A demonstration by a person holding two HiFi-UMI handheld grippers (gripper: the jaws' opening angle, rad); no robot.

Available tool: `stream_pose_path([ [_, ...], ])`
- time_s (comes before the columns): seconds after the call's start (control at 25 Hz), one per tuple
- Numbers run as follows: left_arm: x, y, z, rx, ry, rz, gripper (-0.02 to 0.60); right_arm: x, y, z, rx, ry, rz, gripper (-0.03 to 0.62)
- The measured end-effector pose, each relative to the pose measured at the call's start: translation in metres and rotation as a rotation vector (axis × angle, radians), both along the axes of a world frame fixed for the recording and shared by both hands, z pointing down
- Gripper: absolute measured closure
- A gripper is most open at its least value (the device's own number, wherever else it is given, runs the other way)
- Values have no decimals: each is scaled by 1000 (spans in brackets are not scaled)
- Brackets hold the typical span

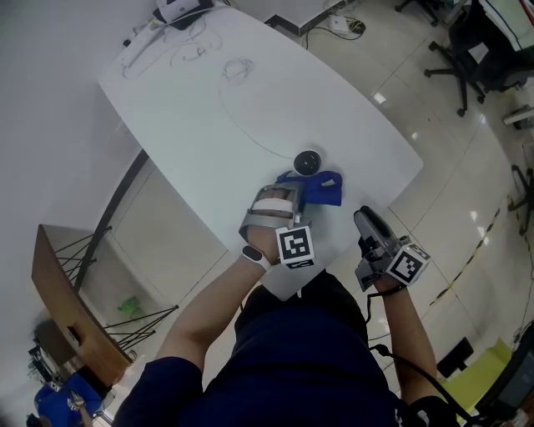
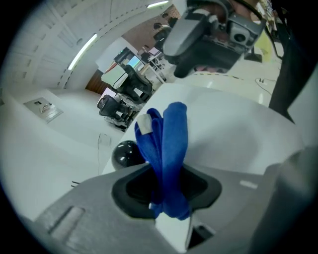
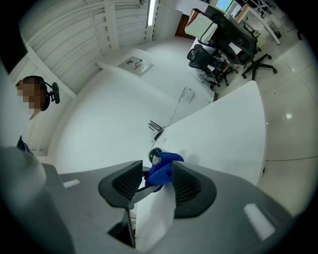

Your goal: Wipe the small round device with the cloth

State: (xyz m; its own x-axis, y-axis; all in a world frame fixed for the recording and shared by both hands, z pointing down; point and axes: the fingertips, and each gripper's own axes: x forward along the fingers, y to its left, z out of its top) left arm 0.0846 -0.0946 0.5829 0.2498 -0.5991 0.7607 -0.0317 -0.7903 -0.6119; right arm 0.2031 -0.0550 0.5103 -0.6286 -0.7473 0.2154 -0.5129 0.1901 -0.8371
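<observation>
The left tool (image 2: 166,188) is clamped on a bunched blue cloth (image 2: 171,134), which sticks out past its jaws toward the small round device (image 1: 308,161). The black device sits on the white worktop (image 1: 250,108), close to the near edge and not far from the near right corner. The cloth lies just beside it on the near side, and I cannot tell whether the two touch.

The cloth is picked up and brought to the device, but the wiping itself seems barely begun, if at all. What is left is to press the cloth onto the device's top and rub across it.

The right tool (image 3: 153,186) has its jaws apart with nothing between the pads. It hangs off the worktop's near edge, to the right of the left tool, and does not steady the device.

Nothing blocks the way. Loose cables (image 1: 238,71) lie toward the far end of the worktop, and a white-and-black gadget (image 1: 179,10) sits at its far corner, both well apart from the device. Office chairs (image 1: 467,58) stand on the floor beyond.
</observation>
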Motion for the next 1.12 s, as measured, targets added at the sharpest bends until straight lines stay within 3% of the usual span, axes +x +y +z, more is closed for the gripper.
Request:
stream_pose_path([
  [0.2,1,4,23,-2,-64,59,449,1,-2,4,-5,7,-7,407],
  [0.32,1,9,19,-55,-18,39,448,-5,-1,2,1,12,-14,407],
  [0.4,5,17,-3,-156,134,-30,449,-10,0,-2,13,12,-19,407],
  [0.52,12,25,-55,-363,504,-184,449,-12,-4,-6,23,17,-24,408],
  [0.6,7,19,-90,-461,750,-295,449,-16,-5,-9,25,18,-27,411],
  [0.76,-19,-9,-125,-622,1139,-527,448,-27,-8,-12,29,15,-39,414],
  [0.88,-38,-27,-114,-735,1294,-667,449,-34,-9,-13,25,19,-50,414],
  [1.12,-55,-38,-76,-922,1465,-823,449,-37,-10,-9,12,11,-46,414],
])
